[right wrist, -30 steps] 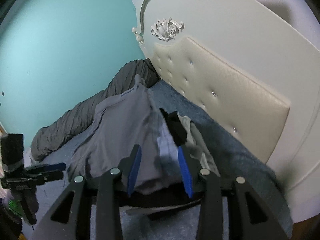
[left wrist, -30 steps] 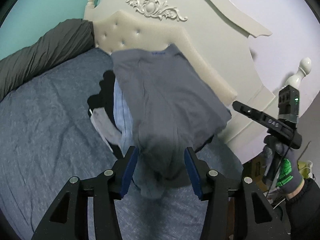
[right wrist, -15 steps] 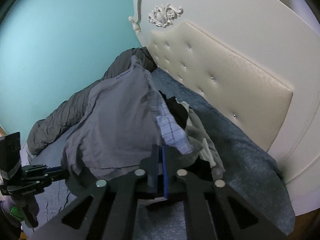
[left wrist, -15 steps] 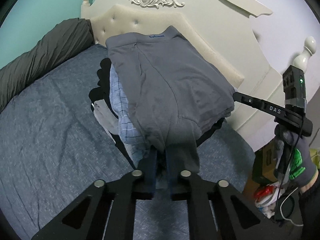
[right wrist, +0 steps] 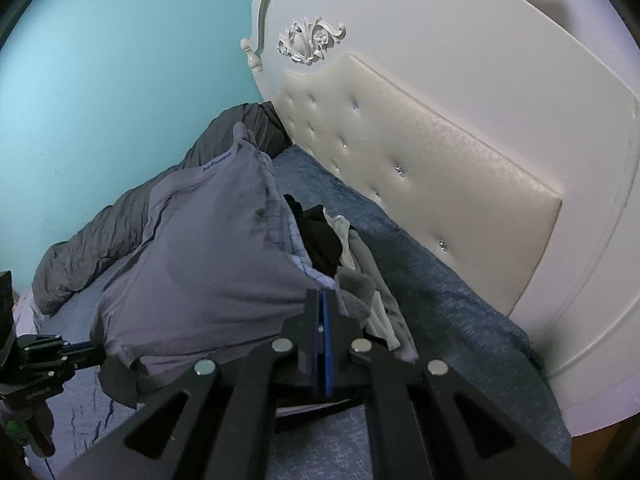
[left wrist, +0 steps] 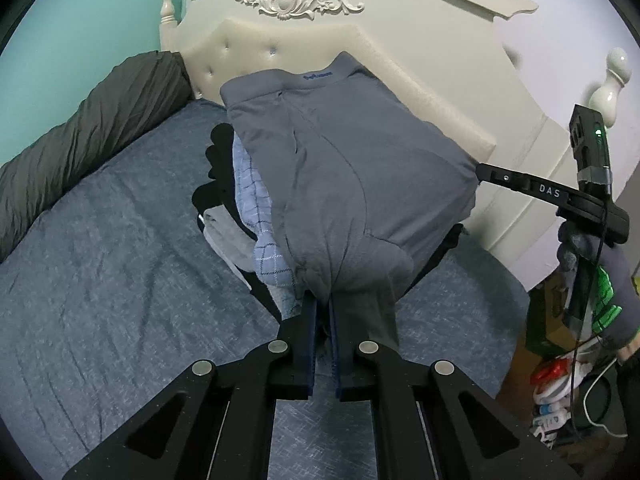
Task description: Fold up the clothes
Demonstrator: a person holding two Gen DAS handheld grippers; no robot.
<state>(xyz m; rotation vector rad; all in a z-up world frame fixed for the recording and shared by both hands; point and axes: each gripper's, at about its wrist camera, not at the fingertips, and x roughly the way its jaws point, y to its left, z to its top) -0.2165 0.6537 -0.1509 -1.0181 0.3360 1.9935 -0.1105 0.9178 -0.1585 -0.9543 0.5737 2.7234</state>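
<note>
Grey boxer shorts (left wrist: 352, 168) with a blue-lettered waistband hang stretched above a pile of clothes (left wrist: 244, 208) on the bed. My left gripper (left wrist: 323, 304) is shut on the shorts' near hem. My right gripper (right wrist: 321, 300) is shut on the other corner of the shorts (right wrist: 208, 264); it also shows in the left wrist view (left wrist: 482, 172) at the shorts' right edge. The pile holds a blue checked piece (right wrist: 294, 240), black pieces (right wrist: 320, 236) and light grey pieces (right wrist: 364, 280).
The blue-grey bed sheet (left wrist: 100, 280) spreads to the left. A dark grey rolled duvet (left wrist: 88, 128) lies along the teal wall. A cream tufted headboard (right wrist: 420, 184) stands behind the pile. Boxes and cables (left wrist: 560, 380) sit on the floor beside the bed.
Both grippers went from open to shut on the grey shorts. The shorts have been lifted and pulled taut above the pile.
</note>
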